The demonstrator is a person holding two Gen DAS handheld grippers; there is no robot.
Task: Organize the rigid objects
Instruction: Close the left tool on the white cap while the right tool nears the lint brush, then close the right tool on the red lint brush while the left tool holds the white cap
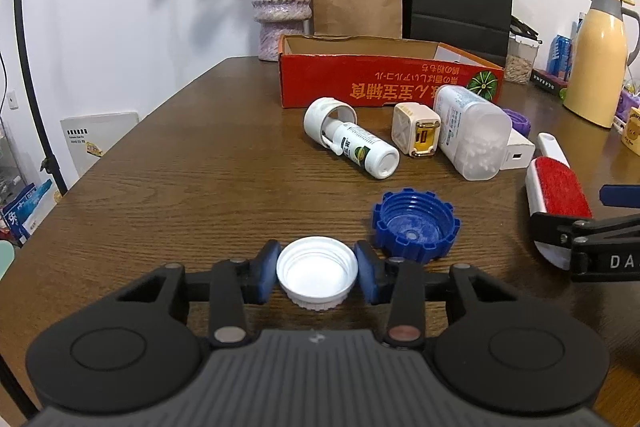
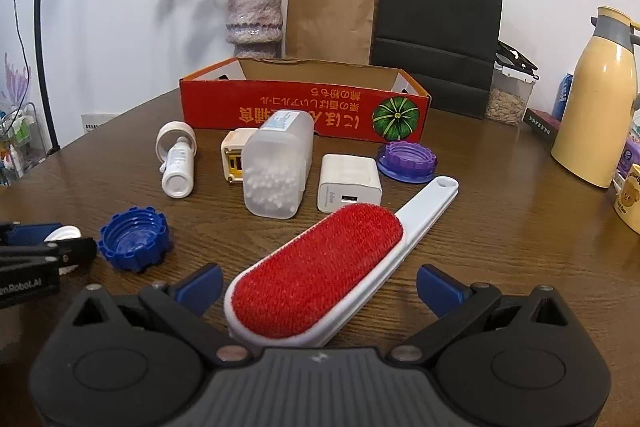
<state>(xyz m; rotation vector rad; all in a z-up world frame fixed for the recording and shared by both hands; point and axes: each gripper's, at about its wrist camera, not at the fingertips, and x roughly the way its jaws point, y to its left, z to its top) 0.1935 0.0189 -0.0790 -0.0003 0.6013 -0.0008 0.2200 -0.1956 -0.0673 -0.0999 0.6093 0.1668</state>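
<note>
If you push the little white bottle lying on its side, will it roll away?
Probably a bit. The white bottle lies on its round side on the smooth table, so a sideways nudge could start it rolling. Its wider open cap would likely make it curve or stop. It looks like light plastic.

A white bottle cap (image 1: pixel 317 273) sits open side up on the counter (image 1: pixel 192 163), just beside a blue notched cap (image 1: pixel 416 225), also open side up. Beyond the blue cap lie a white spray bottle (image 1: pixel 352 143) on its side, a cream charger (image 1: pixel 416 135), a clear tub of cotton swabs (image 1: pixel 472 131) and a white charger (image 2: pixel 349 183). A red lint brush (image 2: pixel 320 267) lies slantwise near the white charger, a purple lid (image 2: pixel 407 161) past its handle. A red cardboard box (image 2: pixel 304 107) stands open behind them.
</note>
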